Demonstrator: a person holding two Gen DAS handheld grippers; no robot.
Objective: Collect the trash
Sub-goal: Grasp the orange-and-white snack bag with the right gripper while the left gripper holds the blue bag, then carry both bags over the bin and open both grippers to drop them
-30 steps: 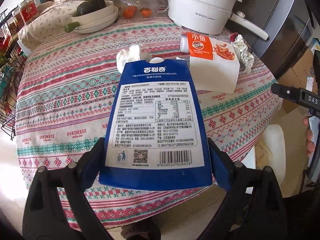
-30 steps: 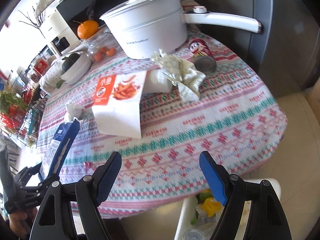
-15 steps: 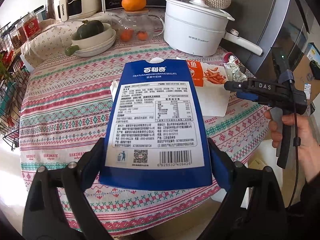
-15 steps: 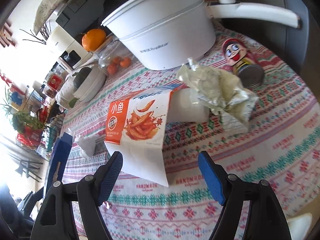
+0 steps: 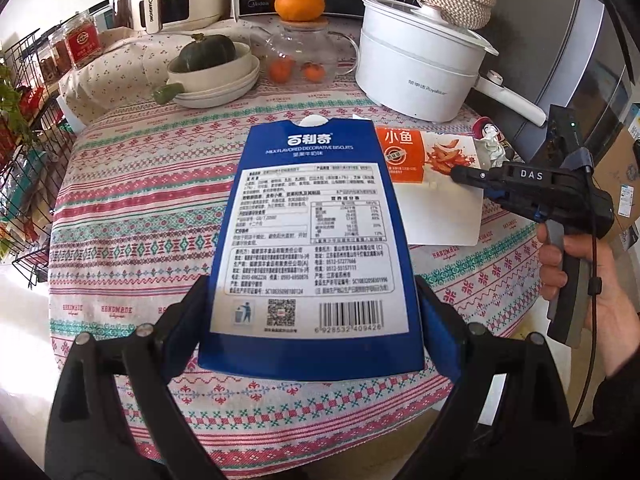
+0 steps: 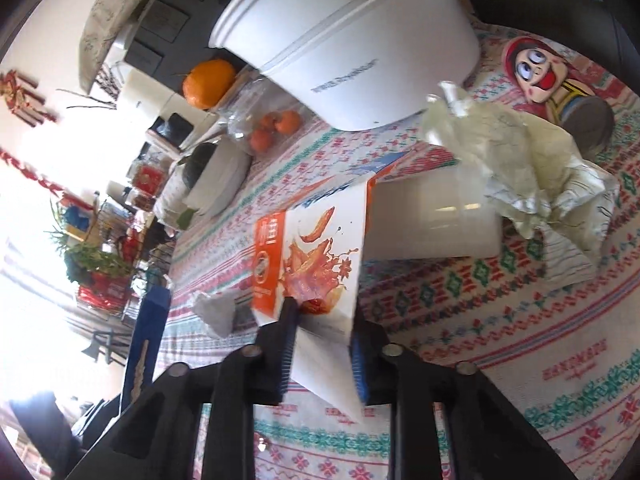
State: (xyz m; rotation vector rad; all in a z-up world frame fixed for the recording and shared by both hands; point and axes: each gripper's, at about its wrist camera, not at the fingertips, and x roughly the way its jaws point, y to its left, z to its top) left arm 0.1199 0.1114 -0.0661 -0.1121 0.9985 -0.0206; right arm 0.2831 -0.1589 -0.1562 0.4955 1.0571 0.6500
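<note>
The round table (image 5: 132, 208) wears a striped, patterned cloth and carries everything else; at its far side stands the white pot (image 5: 420, 68), its handle pointing right, with a woven lid behind it; left of the pot a glass teapot (image 5: 304, 56) holds small oranges and bears a large orange (image 5: 299, 2) on its lid; further left a stack of pale bowls (image 5: 216, 80) holds a dark green squash (image 5: 206, 52).

The blue bag (image 5: 312, 248) is held upright, label side to the camera, off the cloth; the left gripper (image 5: 312, 320) is pinched on its lower edges, one finger on each side; in the right wrist view the same bag shows edge-on at the left (image 6: 146, 336).

The white pack (image 6: 320, 264), printed orange and red, lies flat near the middle-right of the table, its far end resting against a white box (image 6: 432, 220); the right gripper (image 6: 322, 344) has its fingers closed in on the pack's near end, one finger on either side of it; from the left wrist view that gripper (image 5: 460, 174) reaches in from the right over the pack (image 5: 432, 196).

Crumpled foil (image 6: 516, 172) lies just beyond the box, touching it; a cartoon-faced can (image 6: 560, 88) lies on its side behind the foil; a small crumpled tissue (image 6: 216, 308) sits on the cloth left of the pack.
</note>
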